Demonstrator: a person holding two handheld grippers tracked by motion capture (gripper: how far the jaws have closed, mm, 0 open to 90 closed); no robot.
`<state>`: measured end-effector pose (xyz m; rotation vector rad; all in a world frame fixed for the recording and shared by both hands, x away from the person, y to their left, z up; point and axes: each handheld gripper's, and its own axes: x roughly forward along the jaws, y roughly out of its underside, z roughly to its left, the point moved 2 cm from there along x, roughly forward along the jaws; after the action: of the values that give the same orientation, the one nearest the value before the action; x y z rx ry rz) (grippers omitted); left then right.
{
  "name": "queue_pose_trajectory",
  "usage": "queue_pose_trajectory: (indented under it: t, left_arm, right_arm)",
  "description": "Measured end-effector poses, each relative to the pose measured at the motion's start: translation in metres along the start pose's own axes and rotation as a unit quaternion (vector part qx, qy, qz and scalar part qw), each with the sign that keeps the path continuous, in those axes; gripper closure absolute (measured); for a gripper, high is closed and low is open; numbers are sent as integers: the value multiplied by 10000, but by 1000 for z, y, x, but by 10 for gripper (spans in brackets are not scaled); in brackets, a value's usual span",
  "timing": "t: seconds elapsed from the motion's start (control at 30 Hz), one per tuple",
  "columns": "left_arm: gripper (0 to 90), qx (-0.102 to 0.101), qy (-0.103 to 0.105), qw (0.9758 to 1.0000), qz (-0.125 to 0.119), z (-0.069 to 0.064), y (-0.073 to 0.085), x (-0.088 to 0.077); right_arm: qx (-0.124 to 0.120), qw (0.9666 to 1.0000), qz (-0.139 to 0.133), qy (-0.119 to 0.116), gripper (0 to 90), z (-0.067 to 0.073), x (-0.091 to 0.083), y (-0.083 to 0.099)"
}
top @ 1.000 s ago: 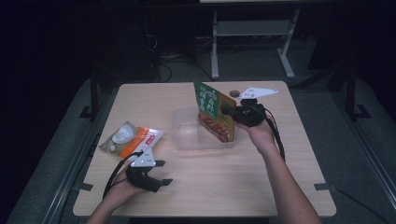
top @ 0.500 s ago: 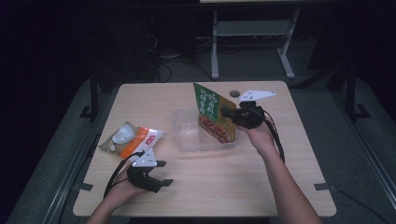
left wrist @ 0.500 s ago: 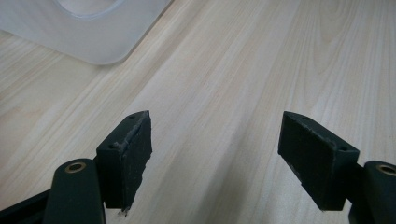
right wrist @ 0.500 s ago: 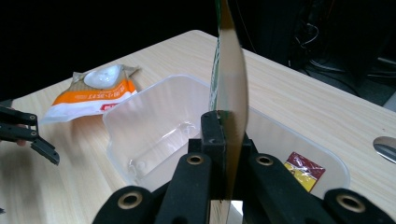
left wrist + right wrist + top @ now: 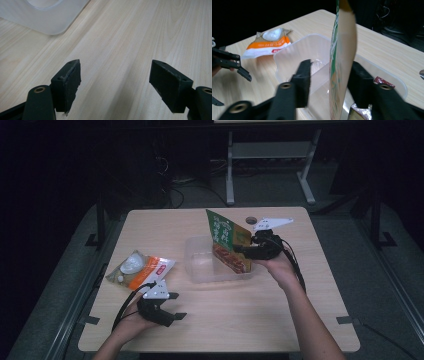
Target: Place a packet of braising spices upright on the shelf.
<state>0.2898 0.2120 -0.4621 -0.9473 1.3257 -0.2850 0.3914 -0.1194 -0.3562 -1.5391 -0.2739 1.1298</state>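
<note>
Green snack packet (image 5: 227, 242) standing on edge in the clear plastic tub (image 5: 200, 270) at mid-table, apparently being released there; right gripper (image 5: 243, 250) with jaws just parted, one pad (image 5: 303, 77) clear of the packet (image 5: 342, 65), the other hard to judge; the right gripper view reveals that gap; left gripper (image 5: 175, 306) resting wide open and empty on the table (image 5: 250, 320) near the orange packet (image 5: 140, 268); its view shows bare wood between the pads (image 5: 68, 82) and a tub corner (image 5: 50, 22).

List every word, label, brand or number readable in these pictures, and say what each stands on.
None can be read for certain.
Green packet standing in the clear container, between the open jaws of the right gripper: pale characters on the green part, too small to read.
Orange and white packet on the table: a line of white print on the orange band, blurred.
</note>
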Motion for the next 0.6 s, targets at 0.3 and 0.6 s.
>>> queue_pose_trajectory:
  t: [0.3, 0.6]
  left_arm:
    - [238, 30, -2, 10000, -21, 0, 0, -1]
    - [231, 18, 5, 10000, -33, 0, 1, -2]
  right_arm:
    - [-124, 9998, 30, 172, 349, 3, -11, 6]
    - [-300, 9984, -47, 468, 253, 6, -28, 19]
